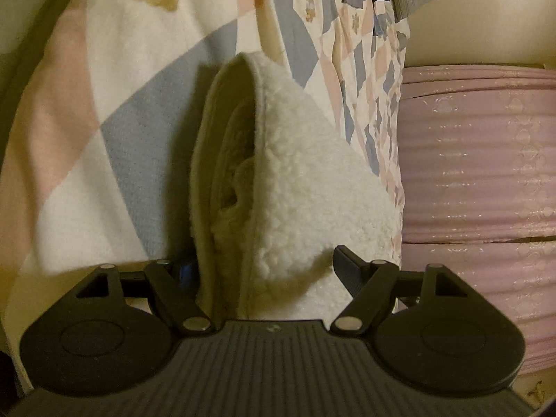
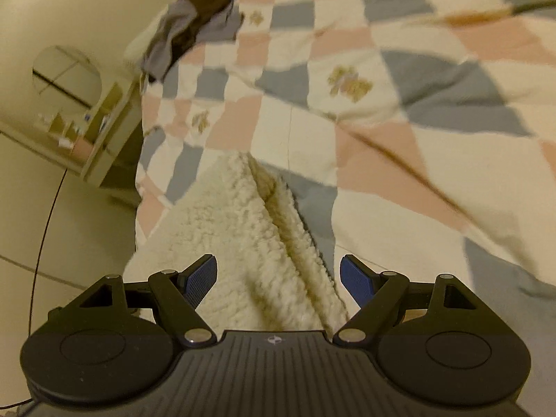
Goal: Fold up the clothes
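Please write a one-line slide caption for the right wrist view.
Right gripper, jaws open, straddles a cream fleece garment on a checkered quilt.

My left gripper [image 1: 266, 271] has its jaws spread wide around a folded cream fleece garment [image 1: 299, 194]. It lies on the checked bedspread [image 1: 87, 132], lilac mattress edge [image 1: 479, 160] to the right.

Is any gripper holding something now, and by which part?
Neither clearly grips: both the left gripper and right gripper stand open around the fleece garment.

both wrist views close, sharing fleece garment [image 1: 295, 187] on quilt [image 2: 382, 111].
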A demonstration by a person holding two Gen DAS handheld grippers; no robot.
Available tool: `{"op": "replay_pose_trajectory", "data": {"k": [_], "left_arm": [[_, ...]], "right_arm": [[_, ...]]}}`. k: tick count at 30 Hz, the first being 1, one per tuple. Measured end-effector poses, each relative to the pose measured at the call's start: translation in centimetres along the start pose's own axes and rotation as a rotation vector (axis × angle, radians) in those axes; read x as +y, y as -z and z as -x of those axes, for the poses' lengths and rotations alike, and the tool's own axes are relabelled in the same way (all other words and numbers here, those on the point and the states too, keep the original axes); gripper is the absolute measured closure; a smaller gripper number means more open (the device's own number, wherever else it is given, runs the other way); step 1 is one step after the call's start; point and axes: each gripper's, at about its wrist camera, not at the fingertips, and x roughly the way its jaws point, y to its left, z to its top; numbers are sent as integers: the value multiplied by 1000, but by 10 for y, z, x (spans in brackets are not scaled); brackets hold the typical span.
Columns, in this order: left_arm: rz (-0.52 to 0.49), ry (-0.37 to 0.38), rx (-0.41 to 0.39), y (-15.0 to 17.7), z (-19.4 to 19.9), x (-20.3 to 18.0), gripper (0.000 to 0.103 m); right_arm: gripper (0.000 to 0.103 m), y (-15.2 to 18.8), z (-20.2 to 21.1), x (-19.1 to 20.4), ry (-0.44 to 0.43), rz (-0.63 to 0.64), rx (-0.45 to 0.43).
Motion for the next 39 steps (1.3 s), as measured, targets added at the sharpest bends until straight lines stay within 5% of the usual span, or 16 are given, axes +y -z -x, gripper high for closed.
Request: {"op": "replay_pose_trajectory", "data": {"k": [7, 12, 16, 20, 28, 39], "left_arm": [[27, 50, 18, -6, -9, 12, 30], [24, 69, 37, -13, -20, 13, 32], [-6, 71, 44, -18, -21, 10, 49], [-63, 77, 51, -18, -15, -2, 60], [-152, 94, 50, -2, 26, -39, 62], [-188, 88, 54, 112, 136, -62, 62]], "right_arm": [[23, -18, -64, -19, -101, 5, 191], [24, -25, -92, -33, -209, -66, 241], [45, -24, -97, -34, -264, -91, 243], [63, -18, -80, -32, -281, -107, 199], [67, 16, -26, 2, -256, -148, 131], [67, 114, 78, 49, -268, -205, 100]]}}
